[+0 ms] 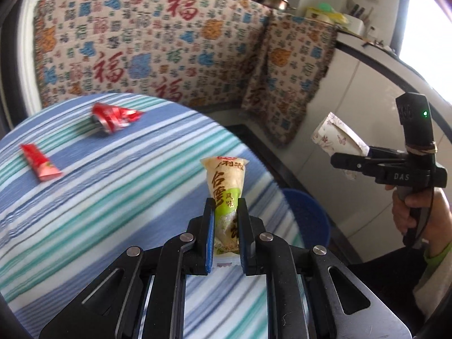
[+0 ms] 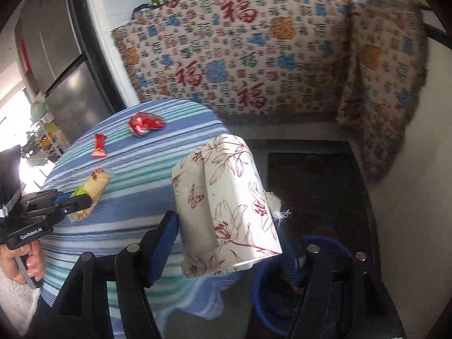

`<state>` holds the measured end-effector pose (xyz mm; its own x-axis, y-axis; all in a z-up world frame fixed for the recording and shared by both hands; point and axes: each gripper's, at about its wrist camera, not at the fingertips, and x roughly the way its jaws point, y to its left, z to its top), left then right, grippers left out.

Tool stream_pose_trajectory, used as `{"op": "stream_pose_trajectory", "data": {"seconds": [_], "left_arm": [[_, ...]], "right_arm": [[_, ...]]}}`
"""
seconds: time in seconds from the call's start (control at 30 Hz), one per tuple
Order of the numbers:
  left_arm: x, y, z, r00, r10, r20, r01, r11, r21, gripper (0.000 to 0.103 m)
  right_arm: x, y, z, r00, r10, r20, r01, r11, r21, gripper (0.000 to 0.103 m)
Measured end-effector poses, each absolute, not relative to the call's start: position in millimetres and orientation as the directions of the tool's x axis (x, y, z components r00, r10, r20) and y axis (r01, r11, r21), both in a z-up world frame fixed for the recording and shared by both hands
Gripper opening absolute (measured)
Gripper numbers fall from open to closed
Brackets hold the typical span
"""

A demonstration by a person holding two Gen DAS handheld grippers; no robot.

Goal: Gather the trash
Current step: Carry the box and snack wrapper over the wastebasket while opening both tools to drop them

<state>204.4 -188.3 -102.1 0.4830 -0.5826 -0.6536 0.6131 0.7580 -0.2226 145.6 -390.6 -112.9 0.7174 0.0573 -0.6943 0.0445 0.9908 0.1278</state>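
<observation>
The left gripper [image 1: 225,220] points forward with its blue-padded fingers [image 1: 209,234] drawn close together, pinching a snack packet [image 1: 226,197] between them. Off to its right, the right gripper [image 2: 226,237] is held higher, its fingers [image 2: 162,243] spread wide around a flattened floral paper cup [image 2: 226,206].

Round surface [image 1: 84,197] under blue-striped cloth. Patterned blanket [image 1: 158,45] drapes the counter behind; white cabinet [image 1: 367,84] right. Bright window [image 1: 423,28], dark floor [image 2: 310,169].
</observation>
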Motion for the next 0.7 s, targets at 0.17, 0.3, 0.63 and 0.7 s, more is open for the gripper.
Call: {"op": "stream_pose_trajectory", "data": {"seconds": [0.17,0.3,0.63,0.7], "left_arm": [[183,-243,-95,0.423,-0.641,-0.641,0.686,0.688,-0.236,0.013],[166,-292,-95,0.370,-0.675,-0.638,0.731,0.636,-0.249,0.013],[155,-384,-123,0.272,-0.683,-0.678,0.780,0.569,-0.261,0.013],[159,-395,-129,0.264,-0.676,-0.688,0.782,0.568,-0.257,0.013]], "right_arm": [[111,-431,-132,0.685,-0.043,-0.728,0.146,0.986,0.079,0.068],[90,-465,-152,0.639,-0.100,-0.763,0.215,0.975,0.052,0.068],[71,-507,-188,0.562,-0.133,-0.816,0.274,0.961,0.032,0.068],[73,-514,-193,0.548,-0.131,-0.826,0.275,0.961,0.030,0.069]]}}
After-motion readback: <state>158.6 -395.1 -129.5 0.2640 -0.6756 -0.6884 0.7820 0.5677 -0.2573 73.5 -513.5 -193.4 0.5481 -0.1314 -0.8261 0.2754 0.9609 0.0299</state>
